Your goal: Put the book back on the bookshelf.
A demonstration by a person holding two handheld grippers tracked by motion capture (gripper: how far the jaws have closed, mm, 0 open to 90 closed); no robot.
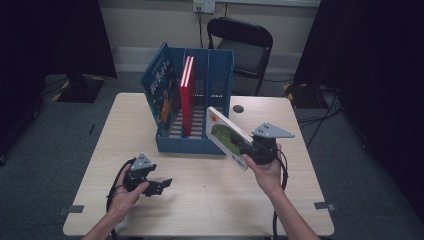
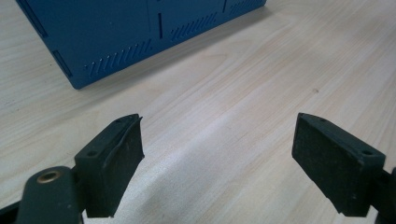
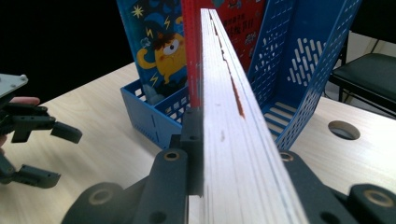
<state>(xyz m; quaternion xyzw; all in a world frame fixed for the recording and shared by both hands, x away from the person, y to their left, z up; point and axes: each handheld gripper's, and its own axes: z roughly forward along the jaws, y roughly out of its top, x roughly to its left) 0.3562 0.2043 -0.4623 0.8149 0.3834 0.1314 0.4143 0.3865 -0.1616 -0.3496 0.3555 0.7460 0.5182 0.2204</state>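
A blue three-slot file rack (image 1: 186,144) stands at the table's far middle. A blue cartoon book (image 1: 160,92) leans in its left slot and a red book (image 1: 187,92) stands in the middle slot. My right gripper (image 1: 244,146) is shut on a white book with a green cover (image 1: 223,134), held tilted in the air just in front of the rack's right slot. In the right gripper view, the book's page edge (image 3: 229,112) runs up between the jaws of the right gripper (image 3: 233,140) toward the rack (image 3: 308,70). My left gripper (image 1: 162,184) rests low near the front left, open with nothing in it (image 2: 218,119).
A black chair (image 1: 245,45) stands behind the light wooden table (image 1: 210,200). A round cable hole (image 1: 238,108) lies right of the rack. Dark curtains flank the room. Bare tabletop lies between the two hands and in front of the rack.
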